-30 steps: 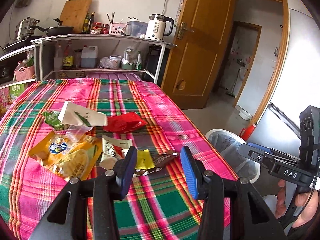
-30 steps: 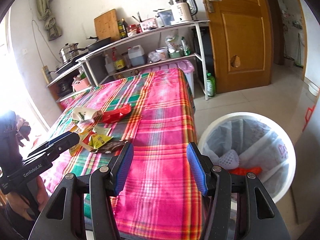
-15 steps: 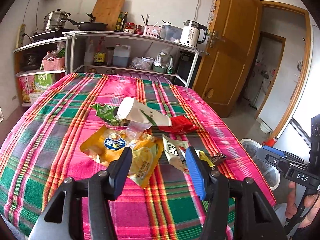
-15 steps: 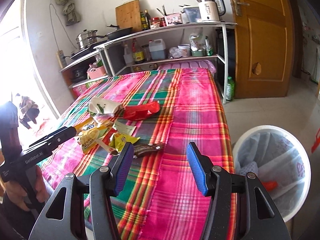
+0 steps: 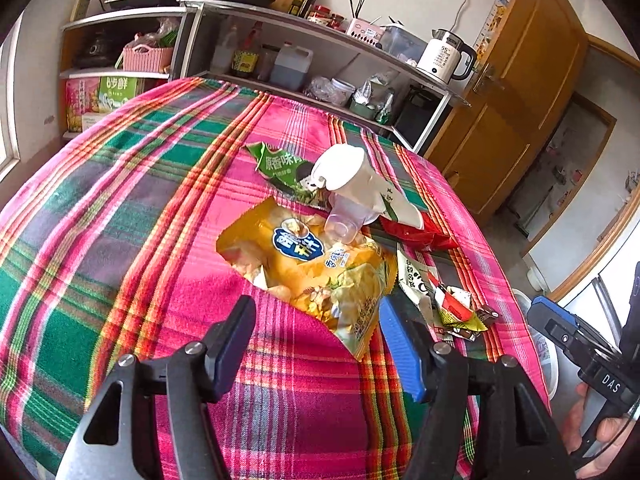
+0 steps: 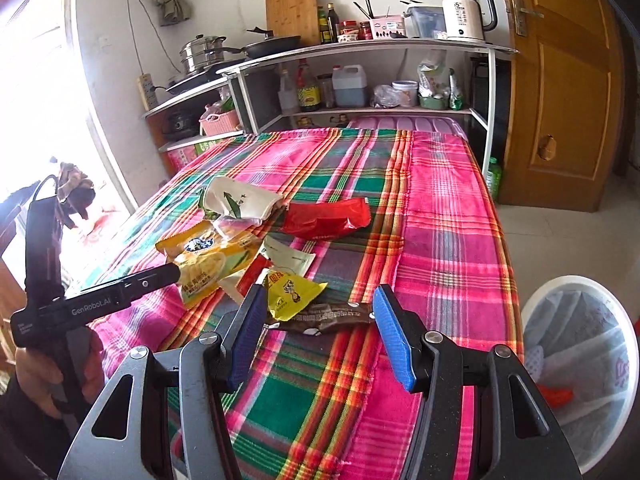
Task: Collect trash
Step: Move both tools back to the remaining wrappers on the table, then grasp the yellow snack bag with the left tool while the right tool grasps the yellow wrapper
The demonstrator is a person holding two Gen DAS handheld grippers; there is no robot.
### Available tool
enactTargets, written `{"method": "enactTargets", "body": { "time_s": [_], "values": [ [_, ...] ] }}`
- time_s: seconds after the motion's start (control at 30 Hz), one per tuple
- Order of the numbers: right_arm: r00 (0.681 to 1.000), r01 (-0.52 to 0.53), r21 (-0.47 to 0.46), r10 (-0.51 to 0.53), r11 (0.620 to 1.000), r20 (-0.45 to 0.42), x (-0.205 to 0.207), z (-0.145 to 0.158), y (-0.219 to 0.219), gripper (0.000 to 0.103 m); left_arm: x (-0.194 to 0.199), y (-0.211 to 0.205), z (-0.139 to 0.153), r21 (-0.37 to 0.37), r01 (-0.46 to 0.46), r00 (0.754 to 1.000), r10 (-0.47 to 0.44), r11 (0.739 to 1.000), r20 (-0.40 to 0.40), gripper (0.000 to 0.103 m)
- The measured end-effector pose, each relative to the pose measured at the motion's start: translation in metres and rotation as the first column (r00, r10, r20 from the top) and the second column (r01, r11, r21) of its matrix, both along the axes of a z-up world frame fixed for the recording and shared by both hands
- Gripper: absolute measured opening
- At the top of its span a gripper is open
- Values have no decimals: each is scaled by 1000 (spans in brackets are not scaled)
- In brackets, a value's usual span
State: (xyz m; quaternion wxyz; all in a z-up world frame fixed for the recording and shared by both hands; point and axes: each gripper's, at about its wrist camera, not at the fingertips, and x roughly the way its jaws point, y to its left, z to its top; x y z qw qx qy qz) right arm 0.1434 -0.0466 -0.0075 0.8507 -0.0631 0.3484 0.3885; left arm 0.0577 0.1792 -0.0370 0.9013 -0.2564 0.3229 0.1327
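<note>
A heap of wrappers lies on the plaid tablecloth (image 5: 120,208). In the left wrist view my left gripper (image 5: 318,320) hovers over the near end of a yellow snack bag (image 5: 308,268), its jaws opening, pads clear of the bag. Behind it lie a white paper cup (image 5: 360,184), a clear plastic cup (image 5: 346,220), a green wrapper (image 5: 280,164) and a red wrapper (image 5: 416,232). In the right wrist view my right gripper (image 6: 320,312) stands open just above a brown wrapper (image 6: 332,316) and a small yellow packet (image 6: 296,292), touching neither.
A white bin (image 6: 580,360) lined with a bag stands on the floor off the table's right edge, with some rubbish inside. Kitchen shelves (image 6: 360,76) with pots, bottles and a kettle (image 6: 464,12) stand behind the table. A wooden door (image 6: 560,80) is at right.
Both grippers have swung left, away from the bin, and come in over the heap of wrappers. The left jaws stand wider than before.
</note>
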Motion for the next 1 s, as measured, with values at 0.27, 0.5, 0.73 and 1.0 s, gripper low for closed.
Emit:
{"method": "enactTargets", "body": {
  "time_s": [0.27, 0.5, 0.73, 1.0],
  "values": [
    [1000, -3, -9, 3, 1000, -9, 4, -5, 4, 56, 15, -2, -4, -57, -2, 1000, 2, 998, 5, 67],
    [1000, -12, -15, 12, 1000, -14, 6, -8, 9, 56, 25, -3, -3, -73, -26, 1000, 26, 997, 0, 54],
    [999, -47, -33, 47, 998, -2, 7, -9, 21, 56, 23, 0, -2, -52, -31, 999, 31, 998, -8, 22],
    [985, -166, -113, 169, 980, 22, 8, -20, 57, 56, 5, 10, 11, -16, -26, 999, 26, 1000, 35, 10]
  ]
}}
